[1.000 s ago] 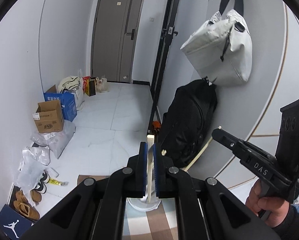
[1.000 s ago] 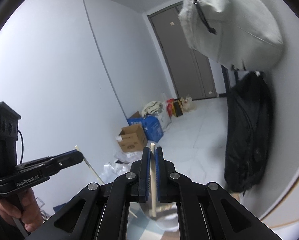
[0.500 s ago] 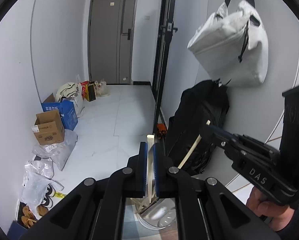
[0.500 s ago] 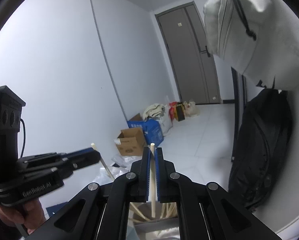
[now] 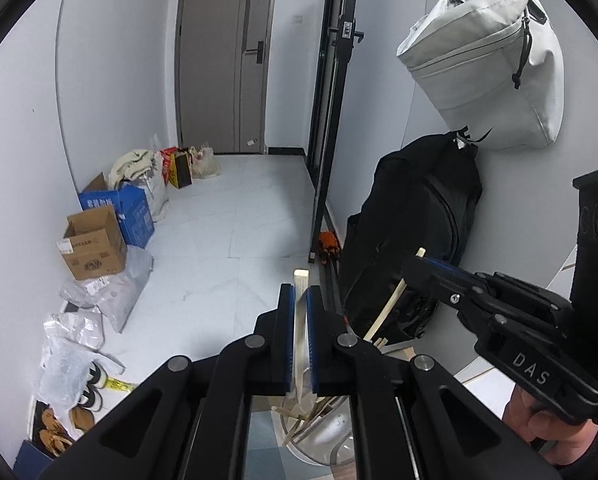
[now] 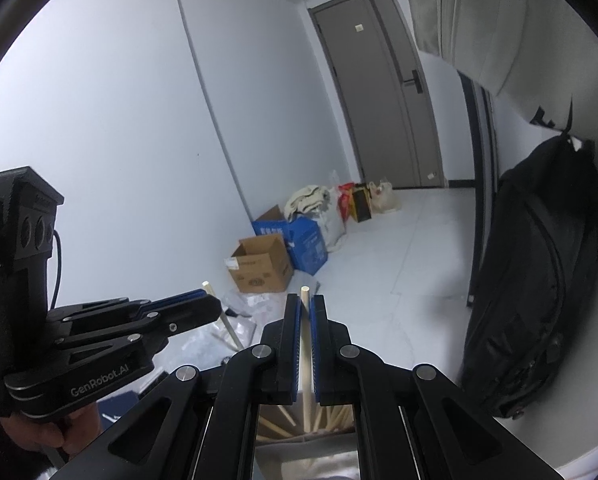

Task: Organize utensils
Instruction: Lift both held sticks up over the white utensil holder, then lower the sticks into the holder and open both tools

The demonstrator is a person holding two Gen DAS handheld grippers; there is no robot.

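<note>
Both grippers have come lower and closer to the holder (image 5: 331, 436), which now shows more of its sticks. Left gripper (image 5: 300, 296) pinches a flat pale stick (image 5: 300, 320) upright; right gripper (image 6: 306, 304) pinches a round chopstick (image 6: 305, 332), its lower end apparently among the chopsticks in the holder (image 6: 307, 452)

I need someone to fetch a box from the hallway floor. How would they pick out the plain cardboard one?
Follow the left wall toward the grey door. The open brown cardboard box sits on the white tiled floor, beside a blue printed box; it alone is plain brown, flaps up.
</note>
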